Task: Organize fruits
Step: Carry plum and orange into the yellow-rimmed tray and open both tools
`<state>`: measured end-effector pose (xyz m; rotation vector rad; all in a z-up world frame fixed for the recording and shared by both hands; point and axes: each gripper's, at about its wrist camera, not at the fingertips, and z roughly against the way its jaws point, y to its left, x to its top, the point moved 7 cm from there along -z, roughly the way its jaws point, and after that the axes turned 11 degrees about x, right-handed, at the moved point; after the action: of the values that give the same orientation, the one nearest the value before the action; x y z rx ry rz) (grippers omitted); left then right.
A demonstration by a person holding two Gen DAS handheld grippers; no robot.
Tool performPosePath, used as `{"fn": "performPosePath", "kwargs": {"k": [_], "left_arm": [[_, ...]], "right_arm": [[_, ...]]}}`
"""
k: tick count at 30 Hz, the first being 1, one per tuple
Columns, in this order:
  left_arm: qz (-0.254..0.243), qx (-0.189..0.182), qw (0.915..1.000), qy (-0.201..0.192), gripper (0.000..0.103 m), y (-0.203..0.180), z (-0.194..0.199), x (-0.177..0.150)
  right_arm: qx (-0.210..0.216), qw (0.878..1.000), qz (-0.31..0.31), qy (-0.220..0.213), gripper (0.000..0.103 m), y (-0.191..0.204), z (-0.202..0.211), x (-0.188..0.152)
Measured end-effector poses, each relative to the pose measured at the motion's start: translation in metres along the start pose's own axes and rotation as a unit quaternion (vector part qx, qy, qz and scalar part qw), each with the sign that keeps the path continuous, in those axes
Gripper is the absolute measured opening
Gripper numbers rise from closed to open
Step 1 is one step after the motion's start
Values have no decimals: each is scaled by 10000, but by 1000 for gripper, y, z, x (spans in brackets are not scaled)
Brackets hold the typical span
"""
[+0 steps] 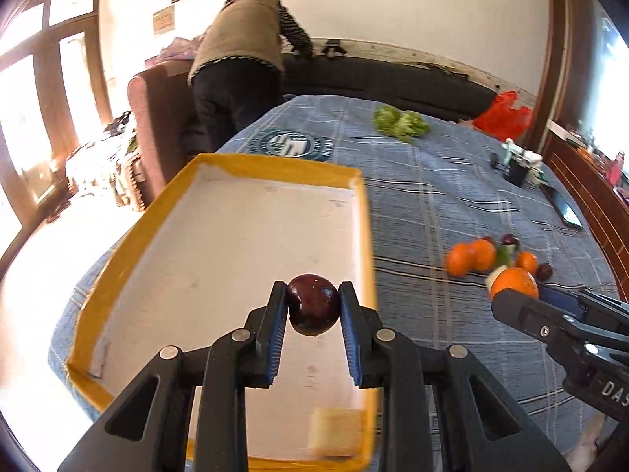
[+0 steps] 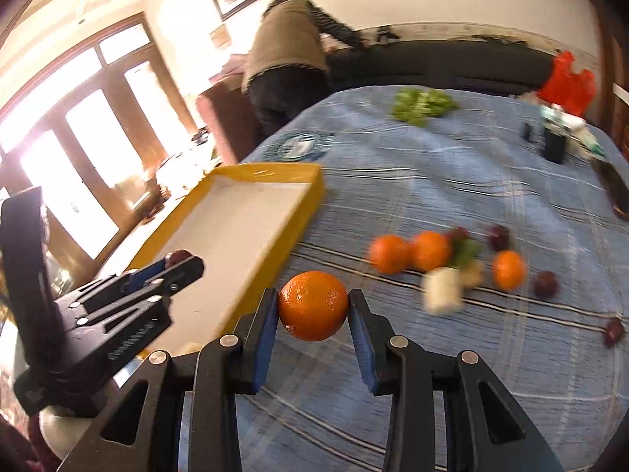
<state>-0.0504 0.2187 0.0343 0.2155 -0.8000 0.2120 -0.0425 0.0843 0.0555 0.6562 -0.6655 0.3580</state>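
Note:
My left gripper (image 1: 313, 306) is shut on a dark red plum (image 1: 313, 310) and holds it above the white floor of the yellow-rimmed tray (image 1: 365, 212). My right gripper (image 2: 313, 306) is shut on an orange (image 2: 313, 305) above the blue cloth, just right of the tray (image 2: 314, 187). The right gripper shows in the left wrist view (image 1: 523, 299) with the orange (image 1: 513, 281). The left gripper with the plum shows in the right wrist view (image 2: 179, 261). Several oranges (image 2: 409, 252) and plums (image 2: 545, 284) lie loose on the cloth.
A blue checked cloth (image 1: 452, 196) covers the table. Green leaves (image 1: 399, 122) lie at the far side, a red bag (image 1: 503, 116) at the far right, a dark cup (image 1: 518, 171) and a phone (image 1: 566, 208) at the right edge. A person (image 1: 240, 59) bends over behind the table.

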Motion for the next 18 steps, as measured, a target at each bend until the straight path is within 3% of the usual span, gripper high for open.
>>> {"fn": "performPosePath", "kwargs": {"k": [9,18], "left_arm": [[276,530,9981,156,26,57,-24,-6],[562,687,9952,404,26,90,-45,-16]], "right_arm": [[450,9970,402,483,40,58,-63,0],[397,9926,664,931,40,75,-110,-15]]}}
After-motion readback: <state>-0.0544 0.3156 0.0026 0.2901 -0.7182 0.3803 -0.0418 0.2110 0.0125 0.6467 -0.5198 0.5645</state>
